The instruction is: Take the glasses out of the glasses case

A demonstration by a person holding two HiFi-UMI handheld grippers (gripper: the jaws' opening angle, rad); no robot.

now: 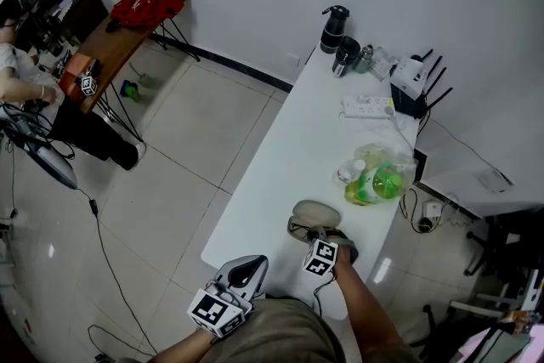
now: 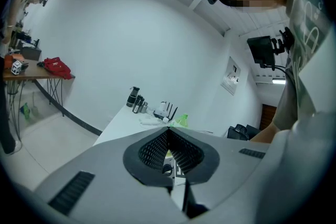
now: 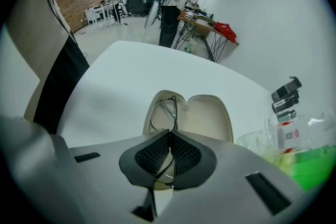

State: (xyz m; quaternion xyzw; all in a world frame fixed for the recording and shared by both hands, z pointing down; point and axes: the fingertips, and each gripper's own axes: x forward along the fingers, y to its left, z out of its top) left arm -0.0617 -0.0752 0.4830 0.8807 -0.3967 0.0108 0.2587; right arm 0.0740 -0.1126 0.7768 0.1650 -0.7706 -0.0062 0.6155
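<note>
Right gripper view — right tool pinched on glasses in open case; left tool closed, empty

Green bottle, power strip and router lie on white table.

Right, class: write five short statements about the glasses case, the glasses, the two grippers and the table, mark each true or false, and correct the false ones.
1. The glasses case lies open on the table. True.
2. The glasses lie on the table outside the case. False: they lie in one half of the open case.
3. The right gripper is shut on the glasses' frame. True.
4. The left gripper holds the case. False: its jaws are together on nothing, and it is away from the case.
5. The table holds only the case. False: a green bottle, a power strip and flasks are on it too.
</note>
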